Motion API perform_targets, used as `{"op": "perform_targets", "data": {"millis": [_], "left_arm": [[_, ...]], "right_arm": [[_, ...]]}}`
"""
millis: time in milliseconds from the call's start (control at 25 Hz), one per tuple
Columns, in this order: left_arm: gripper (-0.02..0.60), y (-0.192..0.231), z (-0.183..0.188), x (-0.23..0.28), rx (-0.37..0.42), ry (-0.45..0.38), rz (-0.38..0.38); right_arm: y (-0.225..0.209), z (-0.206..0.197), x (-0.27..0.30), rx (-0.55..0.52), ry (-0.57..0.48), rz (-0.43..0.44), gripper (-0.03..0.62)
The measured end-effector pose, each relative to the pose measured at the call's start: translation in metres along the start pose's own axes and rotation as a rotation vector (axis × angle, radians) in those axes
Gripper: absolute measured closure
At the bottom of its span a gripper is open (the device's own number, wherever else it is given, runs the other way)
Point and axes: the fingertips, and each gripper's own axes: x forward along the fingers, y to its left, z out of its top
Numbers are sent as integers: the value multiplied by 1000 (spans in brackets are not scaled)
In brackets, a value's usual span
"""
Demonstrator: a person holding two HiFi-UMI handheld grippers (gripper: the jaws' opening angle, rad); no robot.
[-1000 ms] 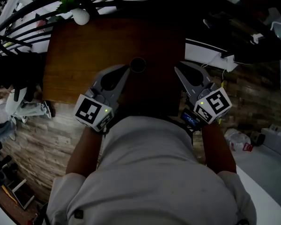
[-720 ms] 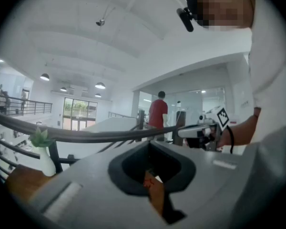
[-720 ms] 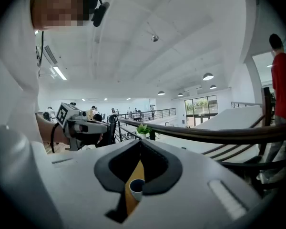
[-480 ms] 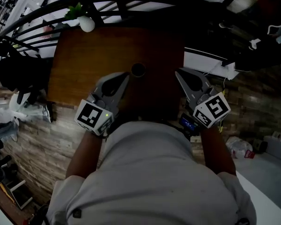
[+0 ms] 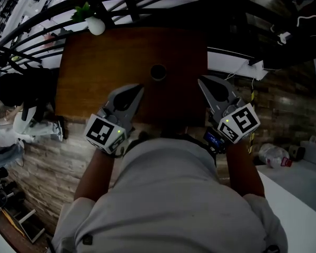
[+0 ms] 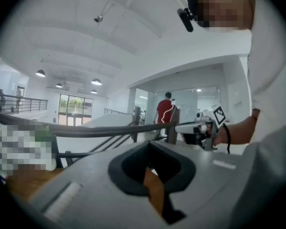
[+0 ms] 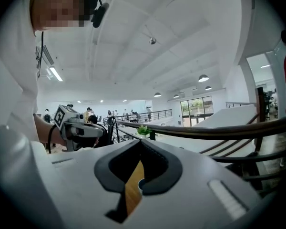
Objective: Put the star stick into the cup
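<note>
Nothing picked up yet; the step in hand looks like the very start.

Left hand-held gripper point(image 5: 137, 88): jaws together, nothing between them, only the wooden worktop point(image 5: 105, 57) seen through the gap behind the tips. Right hand-held gripper point(image 5: 201, 81): likewise closed and empty.

Cup point(image 5: 158, 71): dark, upright, mid-worktop, at 1 o'clock from my left tips and 10 o'clock from my right.

Star stick: in no view (off-frame, or lost in the dim light). Potted plant point(image 5: 92, 20) at the 11 o'clock corner.

Next, as I judge it: find the stick, open one gripper, and take it by the shaft so it goes into the cup upright.
</note>
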Motion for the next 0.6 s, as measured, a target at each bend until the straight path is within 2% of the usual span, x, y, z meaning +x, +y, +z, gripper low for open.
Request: {"op": "perform_targets", "data": {"millis": [120,360,600], "left_arm": [[578,0,-1,-26,1,-5,-15],[578,-13,-28,-130,0,-6,-40],[578,-30,-57,-195,-7,-6,-74]], "right_arm": [[25,-4,0,4,6,-20,586],[131,-19,-2,0,1,-55,586],[204,-42,-18,4,7,-97,586]]}}
